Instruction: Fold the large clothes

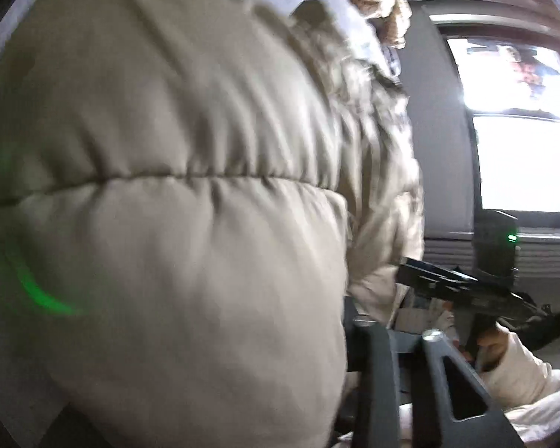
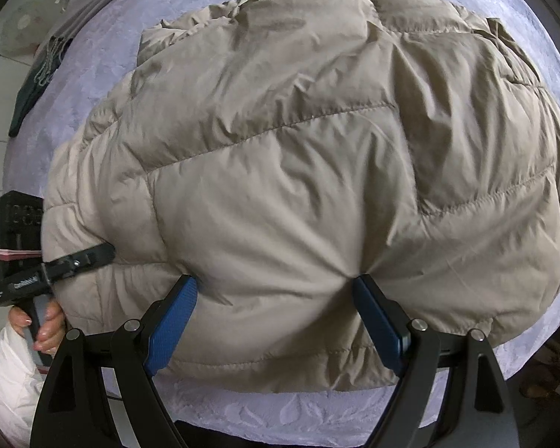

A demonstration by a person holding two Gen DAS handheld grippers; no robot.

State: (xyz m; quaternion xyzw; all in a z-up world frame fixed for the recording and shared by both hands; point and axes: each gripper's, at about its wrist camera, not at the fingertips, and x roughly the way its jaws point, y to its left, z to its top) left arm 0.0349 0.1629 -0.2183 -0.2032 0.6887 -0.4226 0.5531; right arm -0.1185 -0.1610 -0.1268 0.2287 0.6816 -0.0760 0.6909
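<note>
1. Right wrist view: a beige quilted puffer jacket (image 2: 298, 171) was seen lying bunched on a lavender embossed bedspread (image 2: 104, 67), filling most of the frame; stitched seams and many creases were visible.
2. Right gripper (image 2: 274, 317) was held wide open, blue pads (image 2: 175, 321) pressed against the jacket's near hem bulge, w/ fabric between the fingers but not pinched.
3. Left gripper (image 2: 93, 255) was seen at the jacket's left edge, its tip tucked into the fabric; a hand (image 2: 41, 323) in a white sleeve held its handle. Whether it was clamped couldn't be told.
4. Left wrist view: blurred jacket panel (image 1: 175, 194) covered most of the frame, hiding one finger; green glare was smeared at lower left.
5. A bright window (image 1: 522, 119) was blown out; a dark garment (image 2: 33, 86) at the bed's far left edge was partly cut off.
</note>
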